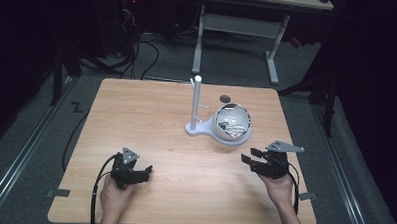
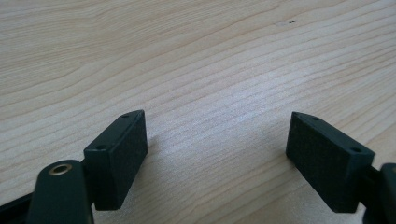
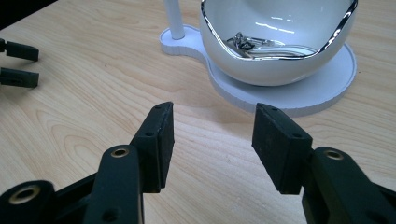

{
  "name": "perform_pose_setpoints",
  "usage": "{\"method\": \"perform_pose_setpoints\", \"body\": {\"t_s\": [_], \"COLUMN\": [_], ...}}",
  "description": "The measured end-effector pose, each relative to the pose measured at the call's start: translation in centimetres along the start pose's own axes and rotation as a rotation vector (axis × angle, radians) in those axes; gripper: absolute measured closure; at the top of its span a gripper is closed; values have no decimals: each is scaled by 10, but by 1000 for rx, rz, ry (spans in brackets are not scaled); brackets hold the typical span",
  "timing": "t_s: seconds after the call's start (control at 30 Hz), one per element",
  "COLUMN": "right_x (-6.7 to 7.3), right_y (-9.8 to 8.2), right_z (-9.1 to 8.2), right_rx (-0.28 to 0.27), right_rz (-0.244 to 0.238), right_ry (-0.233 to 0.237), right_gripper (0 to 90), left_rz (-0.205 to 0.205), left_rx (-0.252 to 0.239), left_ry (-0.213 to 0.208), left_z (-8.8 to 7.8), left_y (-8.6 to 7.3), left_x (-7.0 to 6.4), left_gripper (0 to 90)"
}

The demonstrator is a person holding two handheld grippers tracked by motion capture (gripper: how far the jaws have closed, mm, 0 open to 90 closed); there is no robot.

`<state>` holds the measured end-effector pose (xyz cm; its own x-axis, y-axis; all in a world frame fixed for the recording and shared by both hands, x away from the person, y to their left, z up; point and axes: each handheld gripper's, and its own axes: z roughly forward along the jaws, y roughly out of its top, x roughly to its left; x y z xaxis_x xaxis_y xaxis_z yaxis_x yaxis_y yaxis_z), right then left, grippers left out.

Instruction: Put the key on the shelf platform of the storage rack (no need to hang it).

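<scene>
A: Right gripper [image 3: 210,135], state?

B: Jaws apart, nothing btwn them. It hovers low over the table [image 1: 151,115] at the near right, aimed at the white bowl [image 3: 280,56].

A: And the bowl sits where?

B: On the round end of a white stand base [image 3: 308,91], centre-right of the table. Chrome rim, tilted a bit toward the person. Small metal piece [image 3: 247,44] lies inside, looks like a ring or clip, too small to tell. Straight ahead of the right gripper, slightly to its right in the right gripper view.

A: Long axis of the stand?

B: Base runs from a thin upright post [image 1: 196,103] on the left to the bowl on the right, so roughly across the table. Bowl end is the nearer one to the right gripper.

A: Left gripper [image 1: 130,170]?

B: Also wide open, empty, near-left, over bare wood. Well apart from the bowl, so the right one's the better reach, I'd say.

A: Anything in the way?

B: Nope, open tabletop btwn jaws and bowl. Only the bowl's near wall and rim: going for the metal piece likely means coming over the rim from above. Post stands off to the side, shouldn't interfere.
</scene>
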<state>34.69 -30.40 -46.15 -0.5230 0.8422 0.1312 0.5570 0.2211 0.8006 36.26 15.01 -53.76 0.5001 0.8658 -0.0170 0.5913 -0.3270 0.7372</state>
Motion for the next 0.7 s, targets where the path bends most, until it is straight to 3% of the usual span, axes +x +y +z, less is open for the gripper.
{"method": "perform_pose_setpoints", "body": {"t_s": [0.7], "right_x": [2], "right_y": [-19], "right_z": [24], "right_rx": [25], "right_rz": [34], "right_ry": [13], "right_gripper": [492], "left_rz": [-1], "left_rx": [-1], "left_ry": [1], "left_z": [0], "left_y": [0], "left_x": [0], "left_gripper": [209]}}
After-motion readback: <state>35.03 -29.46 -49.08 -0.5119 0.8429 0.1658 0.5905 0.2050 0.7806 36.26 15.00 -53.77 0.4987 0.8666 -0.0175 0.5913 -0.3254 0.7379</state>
